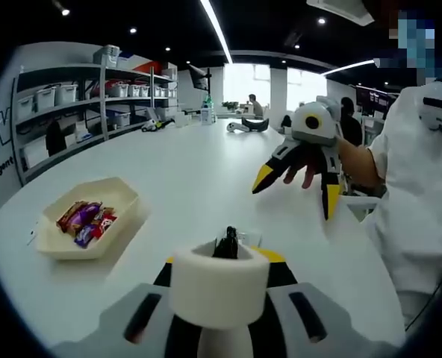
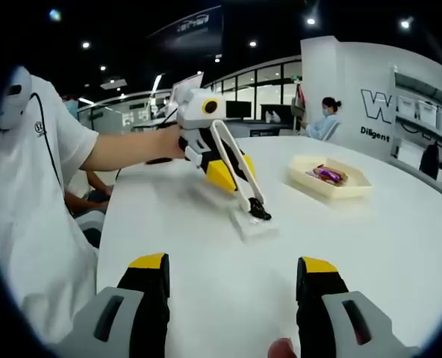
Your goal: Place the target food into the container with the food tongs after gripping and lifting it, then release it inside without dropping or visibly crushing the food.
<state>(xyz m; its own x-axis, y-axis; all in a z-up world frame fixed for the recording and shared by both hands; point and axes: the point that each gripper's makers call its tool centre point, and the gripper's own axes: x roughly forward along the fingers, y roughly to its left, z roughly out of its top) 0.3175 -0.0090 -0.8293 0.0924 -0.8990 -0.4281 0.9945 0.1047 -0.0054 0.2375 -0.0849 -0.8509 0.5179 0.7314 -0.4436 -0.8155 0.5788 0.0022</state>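
Nearest to the person, the right tool (image 2: 234,265) hangs just above the white worktop (image 2: 400,253) with its yellow-tipped jaws spread wide and nothing between them. It looks parked there as the spare tool, leaving the work to the other one. A little further out, the left tool (image 2: 227,173) is pressed together on a pair of white food tongs (image 2: 245,186), gripping them high near the hinge so that squeezing would close the long arms. The tongs slope down and away from the hand (image 2: 157,145), and their tips rest in or just over a small clear container (image 2: 252,226) that sits flat on the worktop. Something dark (image 2: 260,212) sits right at the tips. It could be a piece of food or the tongs' own ends, and I cannot tell which, nor whether the tips are closed on it. Further along the worktop, well apart from the container, is a shallow cream tray (image 2: 355,186) holding several wrapped snacks (image 2: 327,174) in purple and red wrappers. This is probably the food supply, and they lie loose and untouched. Storage shelves with bins (image 1: 64,97) line the wall beyond, and other people sit at the far end of the room.
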